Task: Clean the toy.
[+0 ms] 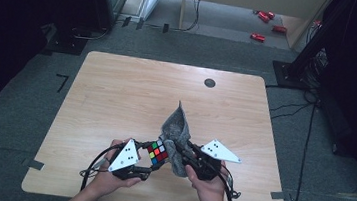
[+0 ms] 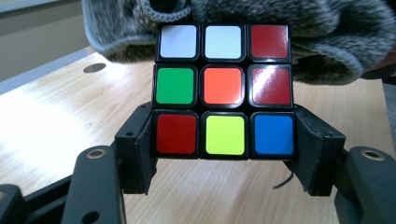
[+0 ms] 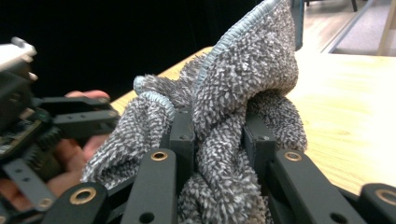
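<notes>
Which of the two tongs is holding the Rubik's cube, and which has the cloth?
The left tongs clamp the Rubik's cube by its bottom row; the right tongs pinch the grey cloth.

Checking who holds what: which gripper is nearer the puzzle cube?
Left. The left gripper is shut on the puzzle cube; the right gripper clamps the grey cloth beside it.

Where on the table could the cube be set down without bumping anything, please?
Bare wood spans the table's left side and the far stretch up to the dark round hole. The near middle is crowded: left claw gripping the cube, right claw clamping the grey cloth.
</notes>
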The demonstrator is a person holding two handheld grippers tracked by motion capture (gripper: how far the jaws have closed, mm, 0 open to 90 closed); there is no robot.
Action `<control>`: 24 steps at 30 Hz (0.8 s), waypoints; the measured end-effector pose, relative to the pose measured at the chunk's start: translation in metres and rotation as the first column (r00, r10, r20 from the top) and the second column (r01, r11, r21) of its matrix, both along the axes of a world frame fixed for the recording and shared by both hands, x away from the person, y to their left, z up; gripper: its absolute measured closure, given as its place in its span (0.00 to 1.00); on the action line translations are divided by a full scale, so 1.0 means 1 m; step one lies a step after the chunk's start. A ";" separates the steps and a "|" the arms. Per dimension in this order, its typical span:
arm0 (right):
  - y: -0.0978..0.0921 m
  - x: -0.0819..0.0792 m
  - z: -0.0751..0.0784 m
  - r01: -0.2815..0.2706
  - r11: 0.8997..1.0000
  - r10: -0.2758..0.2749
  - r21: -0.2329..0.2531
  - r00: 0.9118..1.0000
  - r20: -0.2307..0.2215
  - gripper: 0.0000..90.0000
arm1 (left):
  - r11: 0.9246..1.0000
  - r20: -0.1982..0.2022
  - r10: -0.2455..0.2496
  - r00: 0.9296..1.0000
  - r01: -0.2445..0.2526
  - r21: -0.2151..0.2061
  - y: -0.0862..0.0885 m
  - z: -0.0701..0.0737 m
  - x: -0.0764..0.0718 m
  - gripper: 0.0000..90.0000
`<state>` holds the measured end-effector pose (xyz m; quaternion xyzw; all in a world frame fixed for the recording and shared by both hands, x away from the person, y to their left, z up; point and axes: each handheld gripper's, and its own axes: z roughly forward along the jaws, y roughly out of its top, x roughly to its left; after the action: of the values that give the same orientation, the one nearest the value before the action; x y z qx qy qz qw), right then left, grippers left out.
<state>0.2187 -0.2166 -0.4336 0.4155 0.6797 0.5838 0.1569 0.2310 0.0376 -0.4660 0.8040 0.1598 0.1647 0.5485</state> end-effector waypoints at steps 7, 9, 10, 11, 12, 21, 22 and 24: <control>0.019 -0.012 0.012 -0.076 0.997 0.078 -0.024 0.995 0.062 0.78 | 1.000 0.002 -0.005 1.000 0.005 0.030 -0.008 -0.002 -0.003 0.39; 0.014 -0.008 0.009 -0.071 0.997 0.071 0.003 0.996 0.046 0.78 | 1.000 0.001 -0.004 1.000 0.004 0.023 -0.006 -0.001 -0.003 0.39; 0.010 -0.005 0.008 -0.067 0.998 0.066 0.021 0.997 0.032 0.78 | 1.000 -0.001 0.000 1.000 0.000 0.019 -0.005 -0.001 -0.002 0.39; 0.007 -0.003 0.006 -0.053 0.998 0.053 0.028 0.998 0.024 0.78 | 1.000 -0.007 0.000 1.000 0.000 0.009 -0.003 -0.001 -0.001 0.39; 0.004 -0.001 0.004 -0.034 0.999 0.034 0.021 0.999 0.012 0.79 | 1.000 -0.017 -0.002 1.000 0.002 -0.006 -0.002 -0.001 0.000 0.39; 0.008 -0.005 0.012 -0.044 0.999 0.044 0.016 0.999 0.029 0.78 | 1.000 -0.005 -0.009 1.000 0.009 -0.011 -0.005 0.000 -0.003 0.39; 0.009 -0.006 0.013 -0.041 0.999 0.040 0.010 0.998 0.041 0.78 | 1.000 -0.007 -0.009 1.000 0.009 -0.025 -0.004 0.001 -0.003 0.39; 0.006 -0.005 0.013 -0.032 0.999 0.031 0.019 0.998 0.045 0.78 | 0.999 -0.012 -0.011 1.000 0.011 -0.050 -0.002 0.004 -0.003 0.39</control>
<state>0.2138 -0.2110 -0.4208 0.3930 0.6767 0.6020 0.1587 0.2282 0.0360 -0.4622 0.7919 0.1629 0.1526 0.5684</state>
